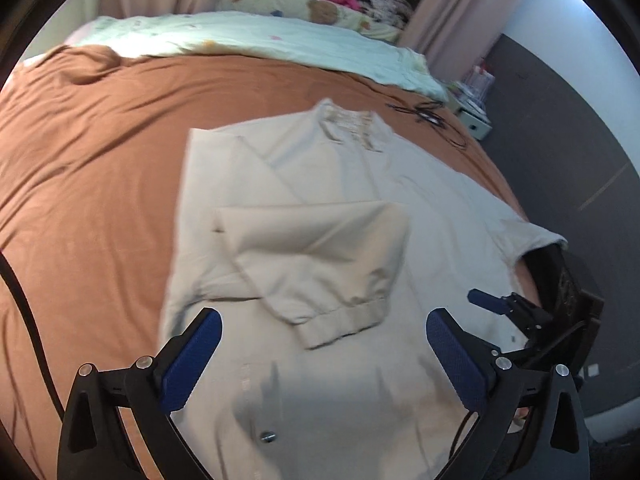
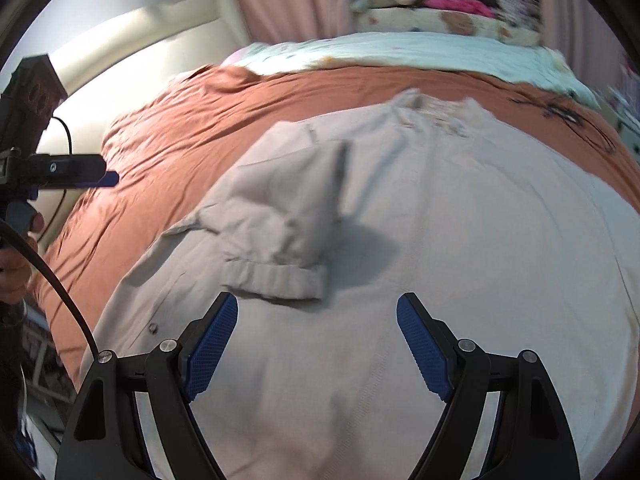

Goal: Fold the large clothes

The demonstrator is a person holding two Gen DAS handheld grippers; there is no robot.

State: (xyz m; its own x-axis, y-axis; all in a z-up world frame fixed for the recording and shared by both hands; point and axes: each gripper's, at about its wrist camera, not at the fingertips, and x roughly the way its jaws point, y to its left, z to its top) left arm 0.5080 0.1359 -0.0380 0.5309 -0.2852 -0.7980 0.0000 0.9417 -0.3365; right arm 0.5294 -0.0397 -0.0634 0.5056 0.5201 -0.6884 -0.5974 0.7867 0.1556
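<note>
On the bed [image 1: 80, 152], both grippers, left [image 1: 324, 344] and right [image 2: 318, 336], hover empty, jaws spread, over the shirt [image 1: 420, 208]; we should next pinch its unfolded sleeve [image 1: 532, 236] by the cuff.

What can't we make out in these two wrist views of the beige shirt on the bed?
- Beige button-up shirt: bottom hem cut off by the lower edge in both views.
- Its far sleeve, left wrist view: the end is hidden behind the right gripper.
- Embroidered collar, right wrist view: pattern lost to motion blur.
- Black cable on the rust-brown bedsheet: too small to identify.
- Heap of bedding behind: blurred.
</note>
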